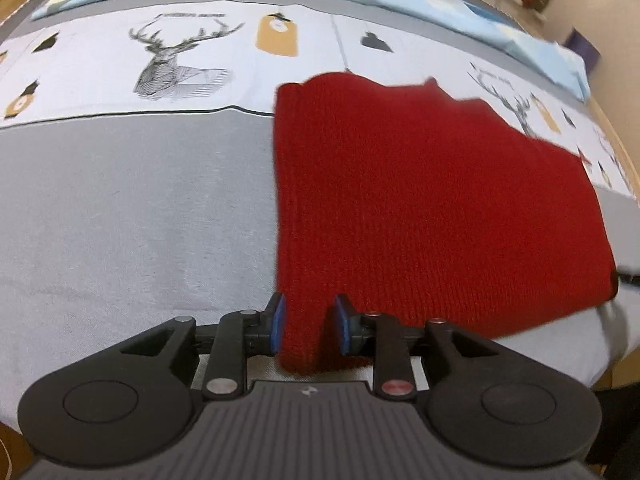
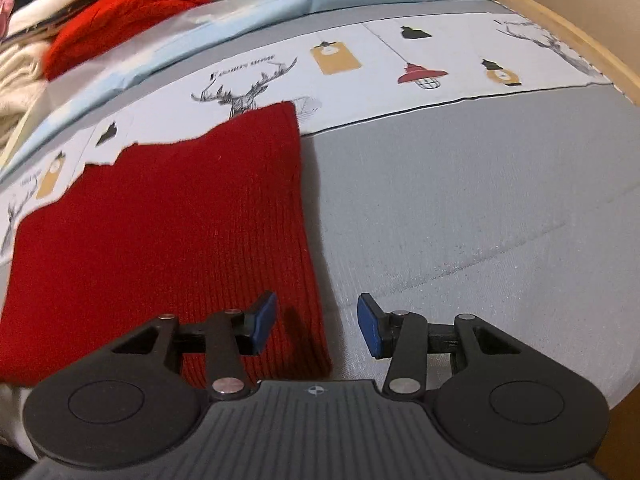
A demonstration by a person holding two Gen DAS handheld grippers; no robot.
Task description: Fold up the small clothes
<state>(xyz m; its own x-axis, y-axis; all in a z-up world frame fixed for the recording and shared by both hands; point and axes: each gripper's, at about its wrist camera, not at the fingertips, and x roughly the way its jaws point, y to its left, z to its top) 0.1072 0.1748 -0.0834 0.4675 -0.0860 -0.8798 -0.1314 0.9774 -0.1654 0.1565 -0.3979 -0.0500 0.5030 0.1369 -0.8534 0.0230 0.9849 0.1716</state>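
One clothes pile (image 2: pixel 80 20) well behind red knit (image 2: pixel 168 232) on bedsheet (image 2: pixel 480 200)

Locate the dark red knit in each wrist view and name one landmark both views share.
Left wrist: the red knit fills the centre-right, its near left corner between the left gripper's blue pads.
Right wrist: it fills the centre-left, its near right corner between the right gripper's parted pads.
Shared landmark: the deer print beyond the knit.
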